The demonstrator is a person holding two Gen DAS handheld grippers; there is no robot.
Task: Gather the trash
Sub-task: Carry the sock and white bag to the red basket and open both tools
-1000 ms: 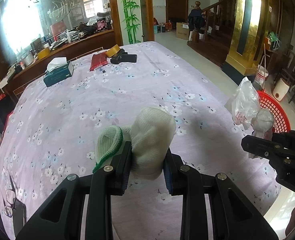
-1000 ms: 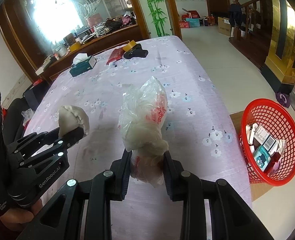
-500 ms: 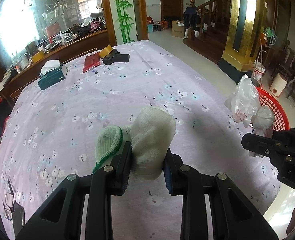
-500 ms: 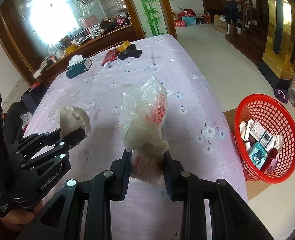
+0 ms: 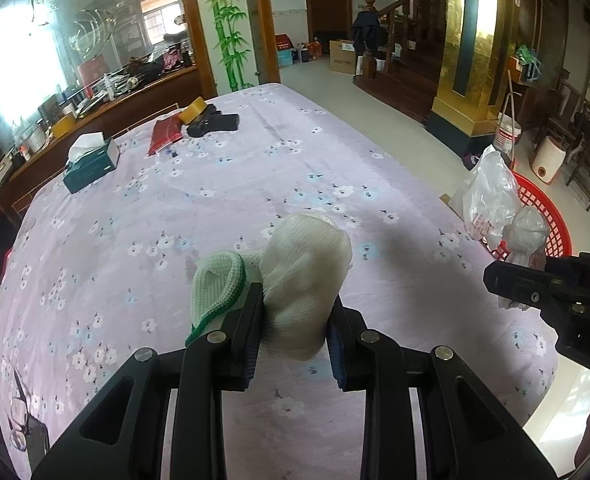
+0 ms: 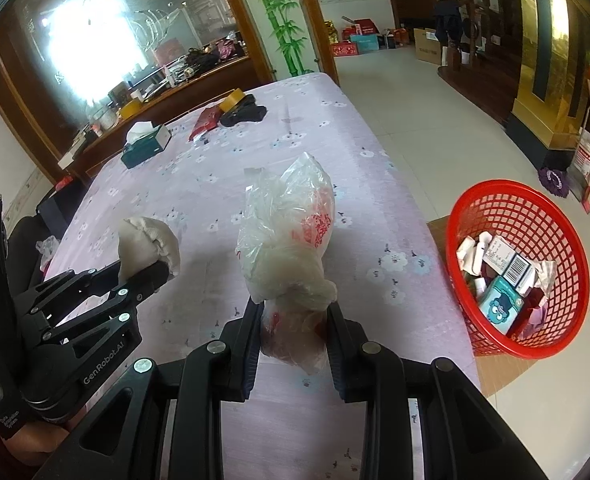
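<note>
My left gripper (image 5: 295,328) is shut on a balled white knit glove with a green cuff (image 5: 303,276), held above the purple flowered tablecloth (image 5: 215,208). The same glove (image 6: 147,244) shows in the right wrist view at the left. My right gripper (image 6: 295,332) is shut on a crumpled clear plastic bag with red print (image 6: 291,236), held above the table near its right edge. That bag (image 5: 491,204) shows at the right in the left wrist view. A red mesh basket (image 6: 571,280) with several pieces of trash stands on the floor to the right of the table.
At the table's far end lie a green tissue box (image 5: 91,164), a red packet (image 5: 167,136), a yellow tape roll (image 5: 193,105) and a black object (image 5: 215,124). A wooden counter (image 5: 107,108) runs behind. Stairs and a gold pillar (image 5: 471,48) stand at the right.
Both grippers have lifted and drawn back a little with their loads still held. The basket sits slightly lower and nearer in the right wrist view.
</note>
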